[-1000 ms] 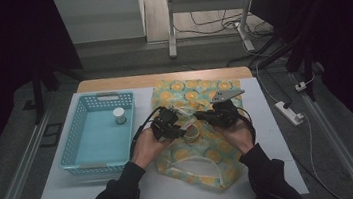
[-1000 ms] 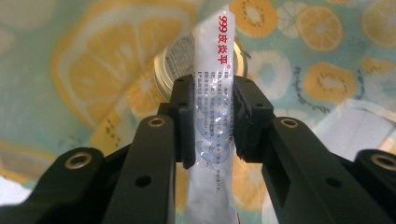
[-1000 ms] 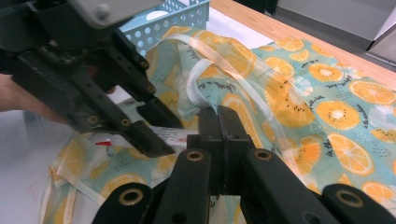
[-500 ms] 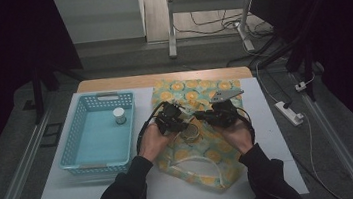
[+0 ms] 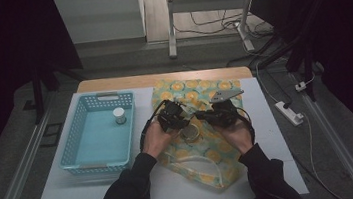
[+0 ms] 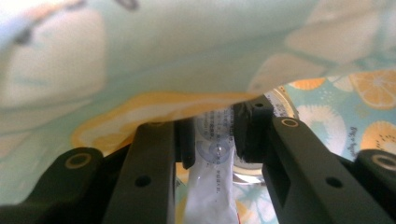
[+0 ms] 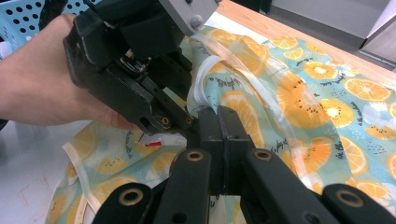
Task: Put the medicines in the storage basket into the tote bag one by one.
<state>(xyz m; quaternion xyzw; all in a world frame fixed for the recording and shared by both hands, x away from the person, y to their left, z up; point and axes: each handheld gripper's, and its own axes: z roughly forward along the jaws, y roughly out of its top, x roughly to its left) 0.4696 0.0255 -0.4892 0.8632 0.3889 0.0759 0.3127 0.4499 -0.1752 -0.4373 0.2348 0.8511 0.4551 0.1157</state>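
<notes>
while it sits between the left gripper's [image 6: 212,140] jaws, the white sachet [image 6: 212,186] runs lengthwise along them, printed end pointing away from the camera toward the bag's opening; both pads press its sides, so the jaws are clamped on it. printed text on it too small to read. just beyond its far end, a round metal lid or can [image 6: 280,100], partly hidden under fabric.

orange-print bag [image 5: 205,151] lies on the white table [image 5: 74,191], long axis near to far, mouth about mid-length where the grippers meet. a fold of bag cloth hangs over the left gripper in the left gripper view.

right gripper [image 7: 217,121]: jaws together, pinching the bag's edge beside its pale handle strap [image 7: 261,88], lifting it. left gripper close on its left in the right gripper view, almost touching.

blue basket [image 5: 76,146] to the left of the bag, well apart from the hands, with a small white-capped jar [image 5: 119,116] standing upright at its far right.
</notes>
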